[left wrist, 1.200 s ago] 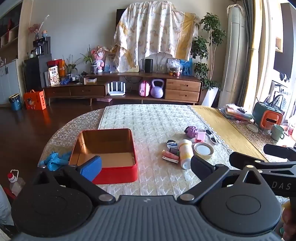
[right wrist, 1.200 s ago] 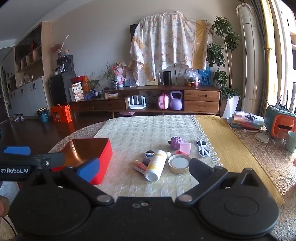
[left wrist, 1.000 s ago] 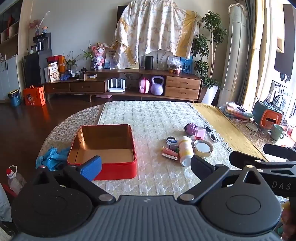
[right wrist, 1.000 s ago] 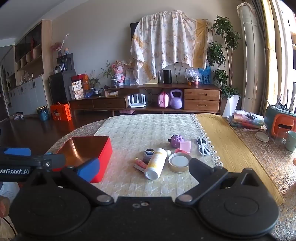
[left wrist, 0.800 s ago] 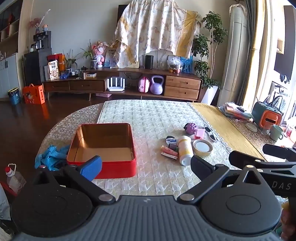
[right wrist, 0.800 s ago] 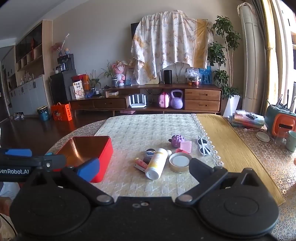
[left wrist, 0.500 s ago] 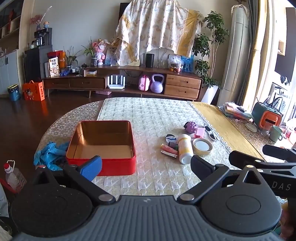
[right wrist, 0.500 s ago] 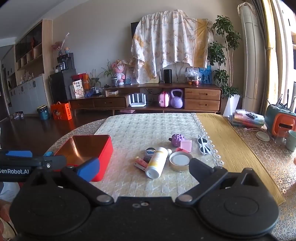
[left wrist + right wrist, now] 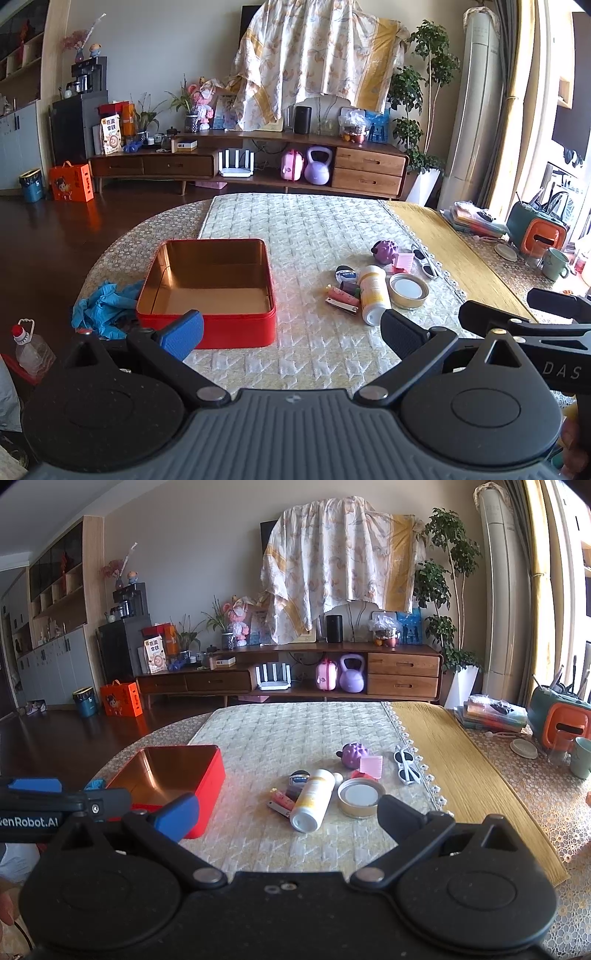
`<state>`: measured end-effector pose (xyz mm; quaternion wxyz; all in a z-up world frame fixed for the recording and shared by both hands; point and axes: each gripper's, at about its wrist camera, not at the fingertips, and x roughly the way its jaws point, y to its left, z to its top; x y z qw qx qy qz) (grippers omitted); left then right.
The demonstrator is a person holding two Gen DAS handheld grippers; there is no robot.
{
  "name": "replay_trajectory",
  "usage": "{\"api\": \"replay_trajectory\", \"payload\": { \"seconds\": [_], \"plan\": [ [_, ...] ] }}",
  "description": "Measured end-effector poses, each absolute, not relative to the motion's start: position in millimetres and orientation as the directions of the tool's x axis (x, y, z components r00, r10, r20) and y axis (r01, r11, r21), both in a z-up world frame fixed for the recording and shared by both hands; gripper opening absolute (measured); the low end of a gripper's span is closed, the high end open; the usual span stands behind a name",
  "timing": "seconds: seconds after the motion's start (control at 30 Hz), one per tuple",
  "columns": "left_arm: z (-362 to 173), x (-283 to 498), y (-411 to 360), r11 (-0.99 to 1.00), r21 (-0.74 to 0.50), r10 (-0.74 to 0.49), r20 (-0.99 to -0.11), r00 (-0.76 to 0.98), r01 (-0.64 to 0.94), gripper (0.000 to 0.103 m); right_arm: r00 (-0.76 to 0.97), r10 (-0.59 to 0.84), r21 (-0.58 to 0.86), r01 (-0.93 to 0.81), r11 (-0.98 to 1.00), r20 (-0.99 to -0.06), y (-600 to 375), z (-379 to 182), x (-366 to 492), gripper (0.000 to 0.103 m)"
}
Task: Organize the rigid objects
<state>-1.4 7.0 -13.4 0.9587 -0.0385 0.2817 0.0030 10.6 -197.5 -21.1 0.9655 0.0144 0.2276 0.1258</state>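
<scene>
Both jaws spread wide, empty: left gripper [image 9: 291,330] and right gripper [image 9: 288,812] poised short of tabletop [image 9: 303,229]. Opening step, nothing packed. Red tin [image 9: 207,291] bare inside; white bottle [image 9: 312,799], round lid [image 9: 360,797], purple toy [image 9: 352,755] clustered right of tin. Next: right gripper reaches bottle, likely. Versus a second ago: left view slightly higher, clutter unmoved.

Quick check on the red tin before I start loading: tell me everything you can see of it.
The red tin is a rectangular, lidless metal box with rounded corners, glossy red outside and coppery gold inside. It sits flat and upright on the quilted cream table cover, left of the cluster of small items. Nothing shows inside it. A crumpled blue cloth lies against its left side. Neither tool touches it; both are open and short of it.
</scene>
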Motion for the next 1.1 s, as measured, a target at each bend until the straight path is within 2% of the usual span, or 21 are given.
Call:
{"api": "replay_trajectory", "payload": {
  "seconds": [0.53,1.1],
  "plan": [
    [-18,3,7,0.997,-0.070,-0.012,-0.558,0.830,-0.032,0.103,0.853,0.254,0.093,-0.238,0.967,-0.456,-199,-38,14,0.103],
    [-33,52,-5,0.995,-0.099,-0.070,-0.639,0.766,0.008,0.103,0.837,0.234,0.053,-0.239,0.969,-0.495,-228,-45,58,0.103]
  ]
}}
